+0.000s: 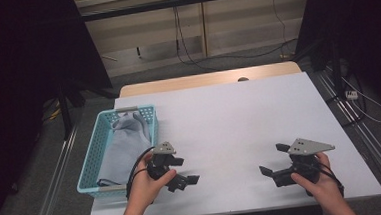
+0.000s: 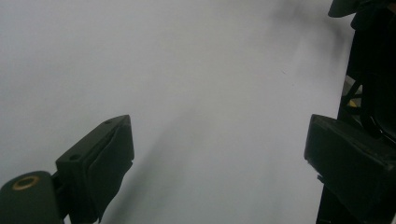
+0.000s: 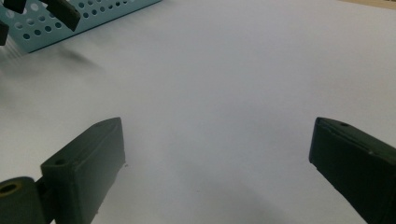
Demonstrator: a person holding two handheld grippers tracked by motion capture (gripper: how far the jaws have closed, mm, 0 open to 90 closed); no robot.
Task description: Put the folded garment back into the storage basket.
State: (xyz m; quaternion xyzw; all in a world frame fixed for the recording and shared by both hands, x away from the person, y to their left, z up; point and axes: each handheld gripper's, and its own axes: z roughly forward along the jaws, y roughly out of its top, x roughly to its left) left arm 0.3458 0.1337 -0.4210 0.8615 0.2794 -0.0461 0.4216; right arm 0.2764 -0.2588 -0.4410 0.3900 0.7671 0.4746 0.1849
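A light blue perforated basket (image 1: 92,153) stands at the table's left edge, and a grey cloth (image 1: 125,144) lies folded inside it. Just right of the basket's near corner, a hand holds my left gripper (image 1: 186,170) low over the white tabletop, open and with nothing in it. Its two black jaws stand wide apart in the left gripper view (image 2: 219,154) with only bare table between them. Near the front right of the table, the other hand holds my right gripper (image 1: 273,158), also open and with nothing in it (image 3: 219,158). The two grippers point toward each other.
The white tabletop (image 1: 229,115) stretches between and beyond the grippers, with a wooden strip (image 1: 207,80) along its far edge. The basket's wall (image 3: 98,14) shows at the top left of the right gripper view. Dark stands and cables surround the table on the floor.
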